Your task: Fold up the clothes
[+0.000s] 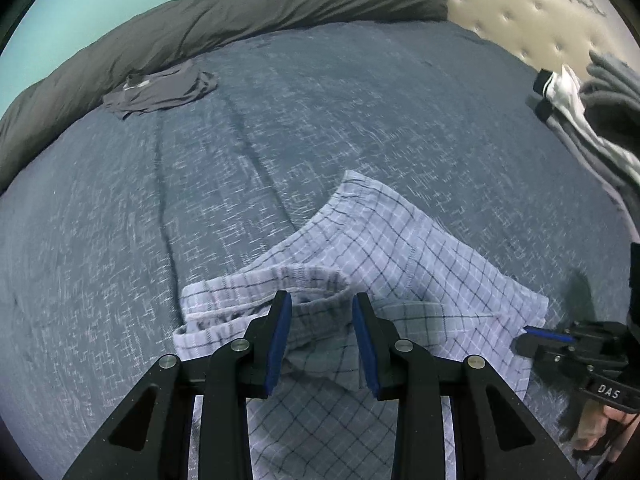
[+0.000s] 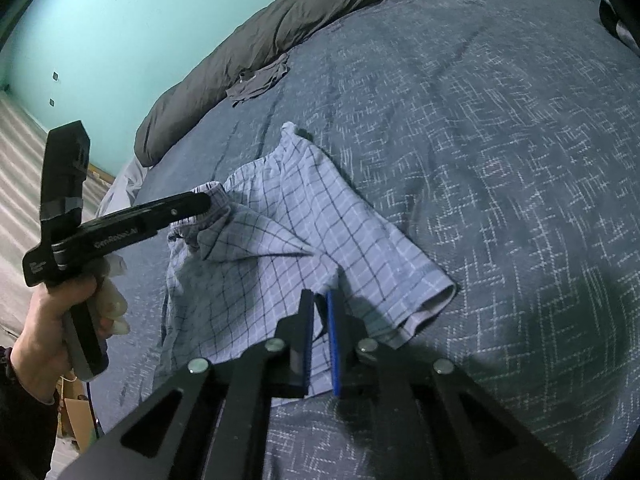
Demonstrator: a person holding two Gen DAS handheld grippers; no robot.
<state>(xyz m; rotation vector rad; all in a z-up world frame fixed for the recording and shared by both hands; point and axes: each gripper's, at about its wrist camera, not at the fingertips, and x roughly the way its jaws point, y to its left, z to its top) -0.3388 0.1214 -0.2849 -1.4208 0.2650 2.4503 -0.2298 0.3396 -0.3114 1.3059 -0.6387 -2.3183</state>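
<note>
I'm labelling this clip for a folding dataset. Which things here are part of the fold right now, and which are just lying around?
In use:
- plaid shorts
- left gripper, open over the waistband
- right gripper, closed on the shorts' edge

Lying about:
- dark garment near the rolled duvet
- clothes pile at the bed's edge
- blue bedspread underneath

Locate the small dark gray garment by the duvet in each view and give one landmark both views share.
Left wrist: the dark gray garment lies upper left on the bedspread, against the rolled duvet.
Right wrist: it sits upper centre-left, at the duvet's edge, beyond the plaid shorts.
Shared landmark: the plaid shorts, nearer the cameras than the garment in both.
</note>
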